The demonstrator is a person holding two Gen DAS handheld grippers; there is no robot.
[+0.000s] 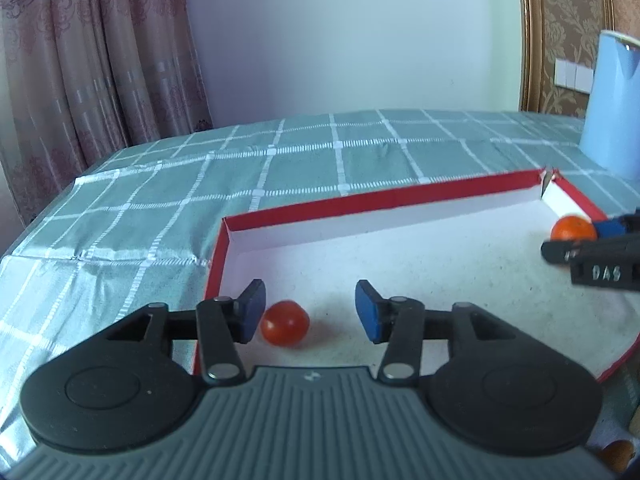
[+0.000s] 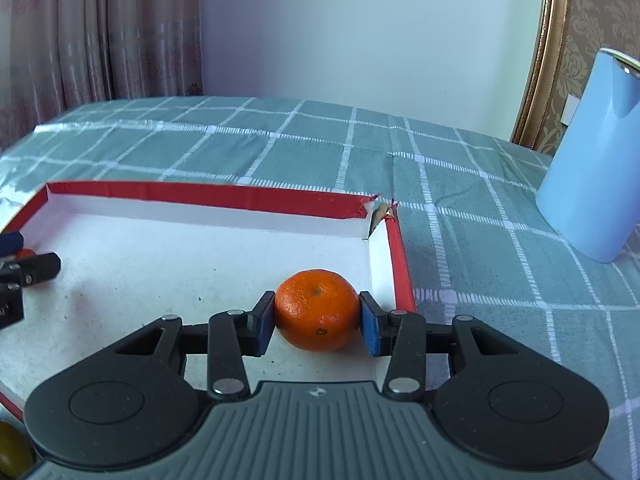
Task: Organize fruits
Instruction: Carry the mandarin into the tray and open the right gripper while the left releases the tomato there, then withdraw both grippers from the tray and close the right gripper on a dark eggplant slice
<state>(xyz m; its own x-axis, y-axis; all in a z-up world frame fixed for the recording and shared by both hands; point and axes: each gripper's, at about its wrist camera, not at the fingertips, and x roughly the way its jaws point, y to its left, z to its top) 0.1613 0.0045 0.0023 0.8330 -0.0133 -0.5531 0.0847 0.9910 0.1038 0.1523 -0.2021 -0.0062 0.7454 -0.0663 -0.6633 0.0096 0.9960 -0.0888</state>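
Note:
A small red tomato [image 1: 285,322] lies on the white floor of a shallow red-rimmed box [image 1: 360,196], near its left wall. My left gripper [image 1: 311,308] stands open around it: the tomato sits beside the left pad, and the right pad is well apart from it. In the right wrist view my right gripper [image 2: 317,316] is shut on an orange tangerine [image 2: 317,314], both blue pads pressing its sides, close to the box's [image 2: 200,194] right wall. The tangerine [image 1: 572,228] and the right gripper's fingers [image 1: 592,256] also show at the left wrist view's right edge.
A tall light-blue jug [image 2: 592,160] stands on the green checked tablecloth [image 2: 460,184] right of the box. The box's far right corner [image 2: 380,210] is torn. A yellowish fruit [image 2: 12,452] lies outside the box at the lower left. Curtains hang behind the table.

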